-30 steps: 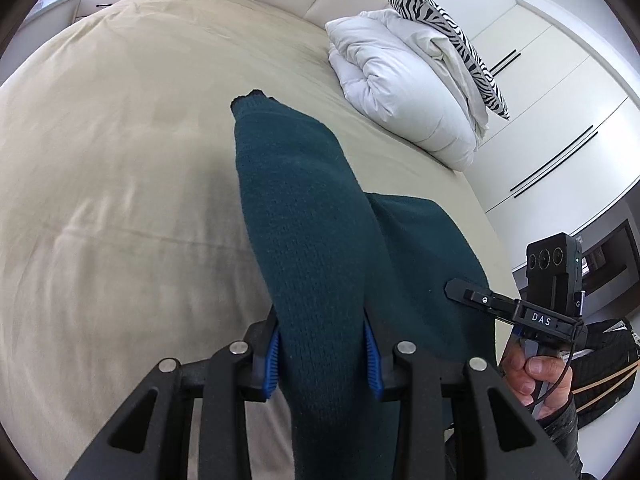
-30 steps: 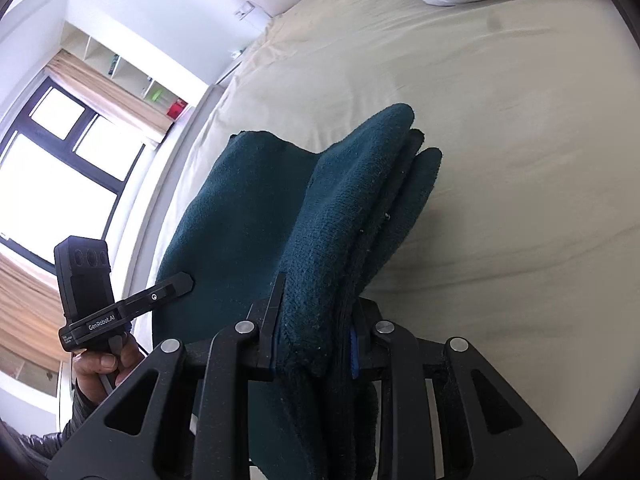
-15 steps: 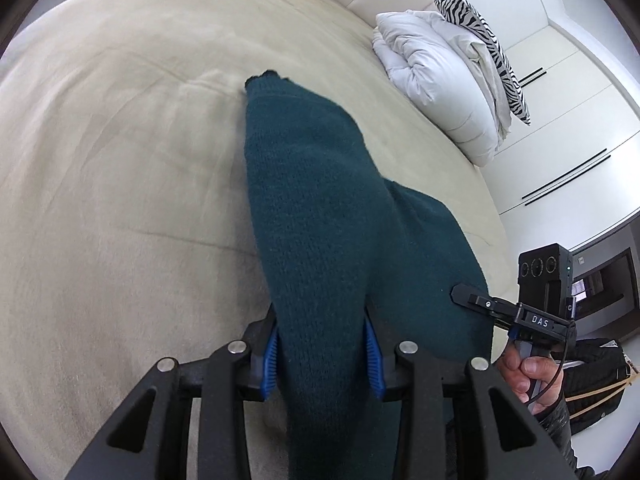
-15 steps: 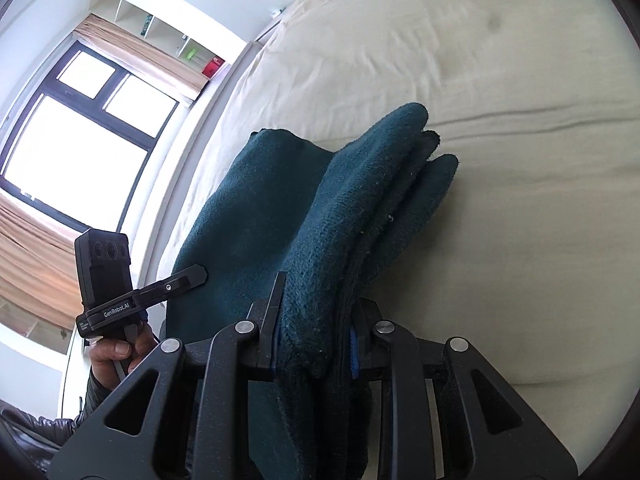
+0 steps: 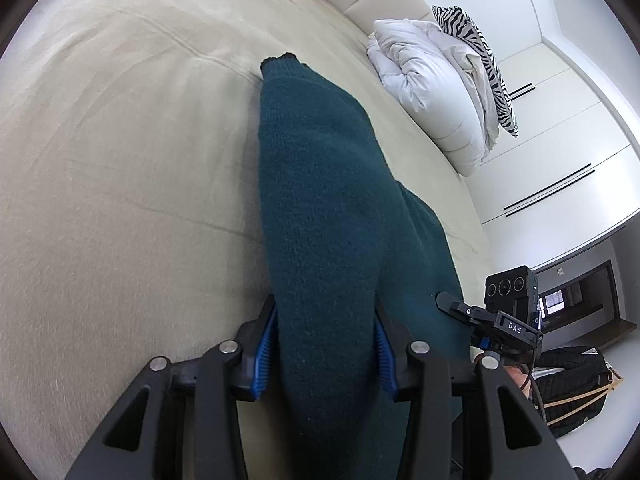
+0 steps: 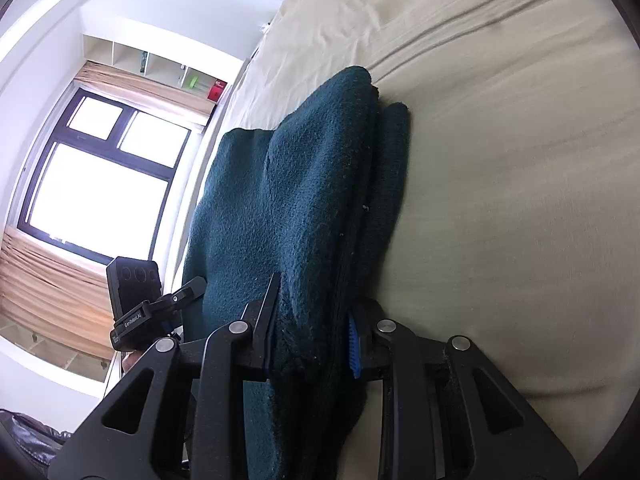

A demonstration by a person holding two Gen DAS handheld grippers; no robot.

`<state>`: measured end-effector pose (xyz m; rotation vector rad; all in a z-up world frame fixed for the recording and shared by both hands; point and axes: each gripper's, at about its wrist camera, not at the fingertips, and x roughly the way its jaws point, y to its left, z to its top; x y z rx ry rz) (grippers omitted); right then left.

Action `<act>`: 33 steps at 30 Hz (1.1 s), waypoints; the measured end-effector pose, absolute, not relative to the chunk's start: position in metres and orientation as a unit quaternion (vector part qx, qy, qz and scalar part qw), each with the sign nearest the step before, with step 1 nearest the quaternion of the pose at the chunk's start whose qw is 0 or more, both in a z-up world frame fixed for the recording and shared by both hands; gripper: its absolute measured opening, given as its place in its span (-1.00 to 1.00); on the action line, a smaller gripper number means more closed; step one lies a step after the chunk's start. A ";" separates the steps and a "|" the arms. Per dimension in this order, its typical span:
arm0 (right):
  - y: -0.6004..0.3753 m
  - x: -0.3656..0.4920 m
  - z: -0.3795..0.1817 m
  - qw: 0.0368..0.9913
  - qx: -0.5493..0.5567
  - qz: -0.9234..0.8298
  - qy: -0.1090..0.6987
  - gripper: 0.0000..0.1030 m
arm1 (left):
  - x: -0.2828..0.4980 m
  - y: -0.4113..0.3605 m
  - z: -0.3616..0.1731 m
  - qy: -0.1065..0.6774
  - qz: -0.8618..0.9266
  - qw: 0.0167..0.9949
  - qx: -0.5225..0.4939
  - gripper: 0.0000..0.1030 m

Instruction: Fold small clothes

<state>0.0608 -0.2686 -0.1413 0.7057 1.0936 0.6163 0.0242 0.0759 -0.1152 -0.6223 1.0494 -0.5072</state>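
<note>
Beige bed (image 5: 120,200) now closer; my left gripper (image 5: 326,350) jaws just widened around teal sweater (image 5: 320,200), right gripper (image 6: 312,336) clamps it; folds run lengthwise ahead.

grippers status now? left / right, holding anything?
Left gripper: jaws have just been opening, dark green knit garment between the pads, apparently still touching.
Right gripper: closed on the same garment.

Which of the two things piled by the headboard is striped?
The zebra-striped pillow, black and white, leaning on top; the duvet beneath it is plain white.

Bedroom, bed (image 5: 120,160), pillows (image 5: 424,80), wardrobe (image 5: 560,140)
</note>
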 end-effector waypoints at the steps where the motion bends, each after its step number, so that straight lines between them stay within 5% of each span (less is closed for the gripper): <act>1: -0.272 0.065 -0.139 0.753 0.322 0.281 0.500 -0.54 | 0.026 0.075 -0.116 0.487 -0.235 0.790 -0.288 -0.07; 8: -0.272 0.065 -0.139 0.756 0.325 0.279 0.495 -0.53 | 0.023 0.077 -0.113 0.478 -0.228 0.802 -0.274 0.03; 15: -0.313 0.045 -0.122 0.772 0.353 0.231 0.476 -0.30 | 0.009 0.083 -0.075 0.429 -0.194 0.854 -0.220 0.05; 24: -0.310 0.010 -0.034 0.891 0.201 0.134 0.385 -0.24 | -0.044 0.056 0.014 0.239 -0.092 0.966 -0.030 1.00; 27: -0.290 0.003 -0.003 0.923 0.136 0.108 0.343 0.08 | -0.061 0.048 0.039 0.175 -0.070 0.982 0.007 1.00; 29: -0.278 -0.005 0.014 0.943 0.099 0.096 0.304 0.56 | -0.069 0.042 0.051 0.144 -0.050 0.988 0.033 1.00; 33: -0.257 -0.024 0.048 0.971 0.053 0.056 0.227 0.94 | -0.079 0.031 0.068 0.134 -0.017 0.989 0.056 1.00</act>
